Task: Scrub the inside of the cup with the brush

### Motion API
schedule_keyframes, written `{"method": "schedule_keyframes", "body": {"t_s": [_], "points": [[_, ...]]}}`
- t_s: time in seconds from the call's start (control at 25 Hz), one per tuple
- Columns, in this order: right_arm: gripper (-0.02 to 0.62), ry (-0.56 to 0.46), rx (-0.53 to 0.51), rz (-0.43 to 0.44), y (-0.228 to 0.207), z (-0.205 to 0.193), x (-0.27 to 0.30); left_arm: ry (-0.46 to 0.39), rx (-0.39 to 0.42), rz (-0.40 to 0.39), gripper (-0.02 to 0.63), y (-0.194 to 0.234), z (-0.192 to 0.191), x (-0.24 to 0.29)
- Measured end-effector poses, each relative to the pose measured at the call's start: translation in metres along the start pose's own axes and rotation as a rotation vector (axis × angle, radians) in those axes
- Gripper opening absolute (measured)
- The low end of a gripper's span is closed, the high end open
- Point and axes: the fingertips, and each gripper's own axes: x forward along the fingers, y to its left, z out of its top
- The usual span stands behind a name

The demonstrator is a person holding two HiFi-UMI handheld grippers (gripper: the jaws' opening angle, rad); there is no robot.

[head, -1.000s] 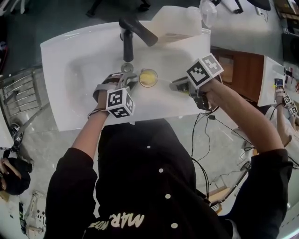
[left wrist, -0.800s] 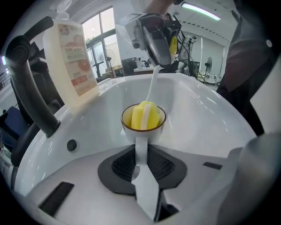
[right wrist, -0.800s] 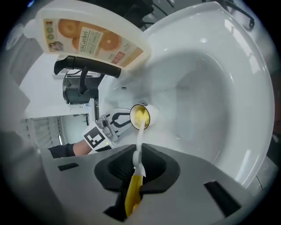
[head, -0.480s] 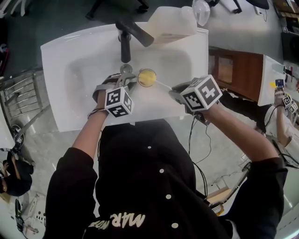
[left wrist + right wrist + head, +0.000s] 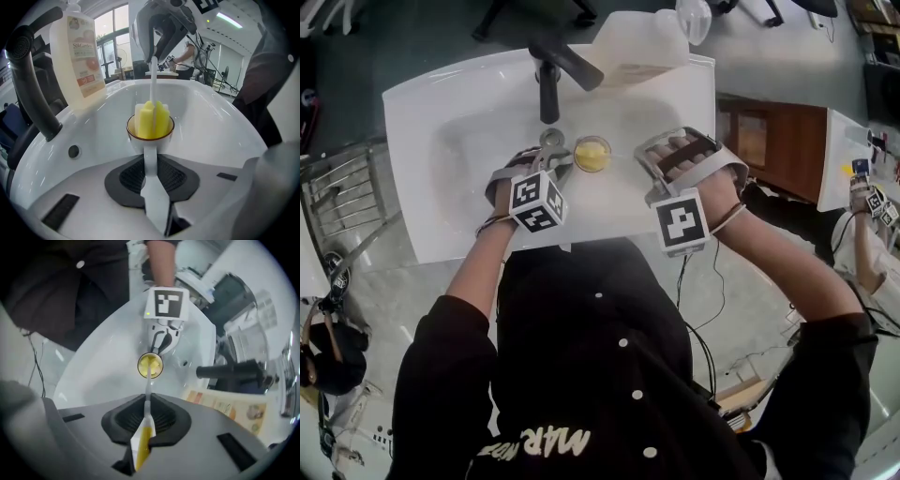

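Over the white sink [image 5: 459,112], the right gripper [image 5: 642,161] has rolled over since before, jaws pinching the brush [image 5: 147,397] handle; left gripper [image 5: 555,161] jaws pinch the cup [image 5: 592,154] handle, cup just ahead; yellow brush head sits inside it.

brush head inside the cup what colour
Yellow; the brush head shows best in the left gripper view.

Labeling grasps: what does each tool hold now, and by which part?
Left tool grips the cup by its handle. Right tool grips the brush by its handle end; its yellow sponge head sits in the cup.
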Motion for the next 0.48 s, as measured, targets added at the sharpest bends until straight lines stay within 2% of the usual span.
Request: {"method": "schedule_keyframes", "body": {"t_s": [0.12,0.28,0.48], "points": [[0.044,-0.043,-0.045,-0.077,-0.008,0.012,-0.012,-0.001,0.004,-0.002,0.087,-0.001,0.0,0.0],[0.043,0.101,-0.343,-0.086,-0.006,-0.011,-0.041,0.0,-0.009,-0.014,0.086,-0.002,-0.001,0.0],[0.043,0.109,-0.531,-0.158,-0.012,-0.003,-0.04,0.003,-0.01,-0.02,0.087,-0.002,0.001,-0.002]]}}
